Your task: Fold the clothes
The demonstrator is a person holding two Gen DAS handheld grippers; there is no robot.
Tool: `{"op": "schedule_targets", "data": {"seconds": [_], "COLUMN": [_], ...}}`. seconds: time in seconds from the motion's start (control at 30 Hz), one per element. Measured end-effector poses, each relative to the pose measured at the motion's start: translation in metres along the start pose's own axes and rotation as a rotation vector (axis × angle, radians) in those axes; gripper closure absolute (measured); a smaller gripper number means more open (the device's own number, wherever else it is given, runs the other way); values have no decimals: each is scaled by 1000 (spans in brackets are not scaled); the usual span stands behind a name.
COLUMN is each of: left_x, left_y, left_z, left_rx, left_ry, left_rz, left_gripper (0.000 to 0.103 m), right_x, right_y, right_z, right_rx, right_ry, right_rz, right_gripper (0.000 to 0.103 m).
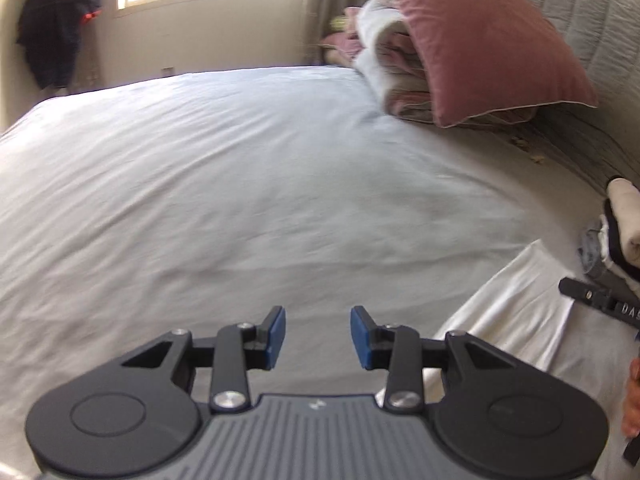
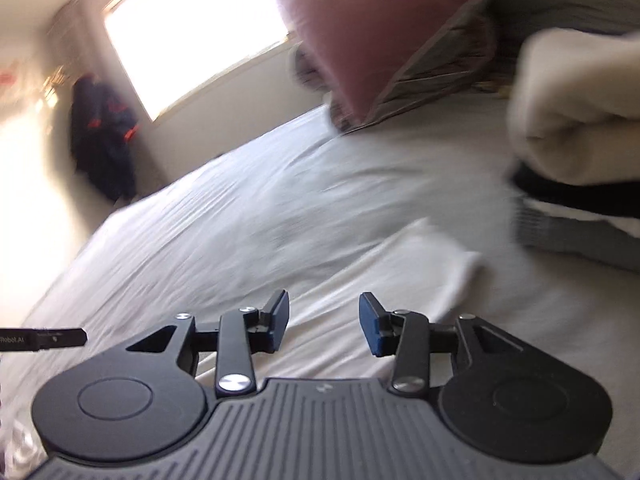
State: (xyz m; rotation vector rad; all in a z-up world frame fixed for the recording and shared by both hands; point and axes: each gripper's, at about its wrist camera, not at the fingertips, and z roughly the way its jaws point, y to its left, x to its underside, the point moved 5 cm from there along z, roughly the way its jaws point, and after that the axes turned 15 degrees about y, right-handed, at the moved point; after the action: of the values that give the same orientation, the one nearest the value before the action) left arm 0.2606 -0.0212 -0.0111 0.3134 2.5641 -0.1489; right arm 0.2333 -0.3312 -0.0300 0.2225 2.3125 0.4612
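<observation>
We held both grippers empty, jaws apart: the white garment (image 2: 400, 272) lay right under our right gripper (image 2: 324, 324), rightward of our left gripper (image 1: 318, 338).

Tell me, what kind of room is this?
Most likely a bedroom. A wide bed with a pale blue sheet fills the view, a dusty pink pillow leans on a grey quilted headboard, and a flat white garment lies near a stack of folded clothes.
</observation>
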Motion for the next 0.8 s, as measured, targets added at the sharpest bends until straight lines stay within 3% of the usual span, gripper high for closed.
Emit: {"op": "schedule_targets", "data": {"seconds": [0.4,0.8], "left_x": [69,128], "left_y": [135,222], "left_z": [-43,-41], "left_rx": [-114,-255], "left_ry": [45,107], "left_rz": [-132,-266], "left_gripper": [66,51], "right_x": [28,50], "right_y": [109,187], "right_z": [20,38], "right_rx": [-53,-51], "right_ry": [111,206], "right_rz": [-217,-429], "right_gripper": [58,53]}}
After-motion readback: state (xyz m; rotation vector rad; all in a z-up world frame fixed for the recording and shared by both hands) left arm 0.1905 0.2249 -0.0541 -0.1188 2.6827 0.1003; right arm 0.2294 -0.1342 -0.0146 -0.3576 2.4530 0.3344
